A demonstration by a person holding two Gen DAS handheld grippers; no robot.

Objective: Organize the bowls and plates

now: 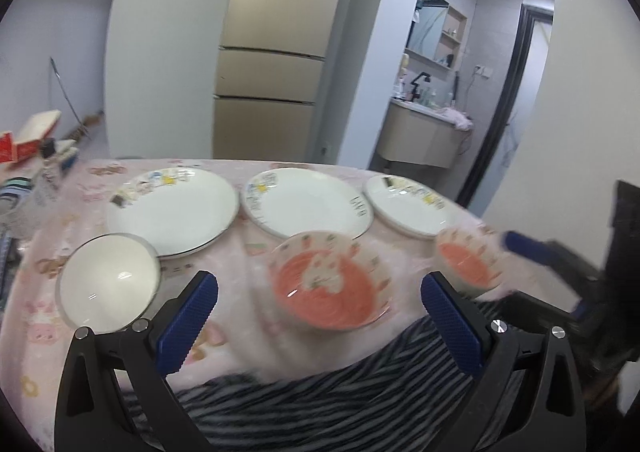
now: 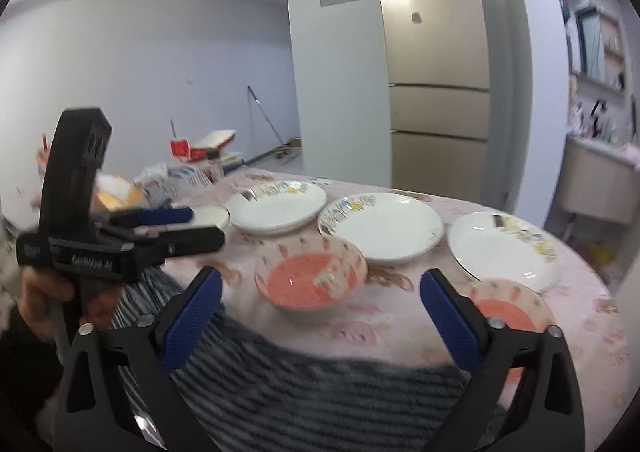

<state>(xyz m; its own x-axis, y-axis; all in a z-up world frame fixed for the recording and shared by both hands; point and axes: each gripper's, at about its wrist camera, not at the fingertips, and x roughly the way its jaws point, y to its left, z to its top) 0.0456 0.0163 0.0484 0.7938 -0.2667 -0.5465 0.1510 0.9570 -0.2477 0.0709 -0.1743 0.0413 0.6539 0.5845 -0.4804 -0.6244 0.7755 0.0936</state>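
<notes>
Plates: three white plates (image 1: 172, 207), (image 1: 308, 203), (image 1: 412, 203) lie flat, face up, in a row across the far side of the bench (image 1: 40, 336); printed edges mostly face away.
Bowls: white bowl (image 1: 108, 284) near left; pink bowl (image 1: 328, 284) in the middle; second pink bowl (image 1: 468, 260) to the right. All upright, mouths up.
Left gripper (image 1: 318, 322): jaws wide, nothing between them, above the bench edge.
Right gripper (image 2: 320, 320): jaws wide, empty.
Around: clutter of boxes (image 1: 28, 139) at far left; fridge (image 1: 272, 51) behind; striped cloth (image 1: 320, 404) at the near edge.
</notes>
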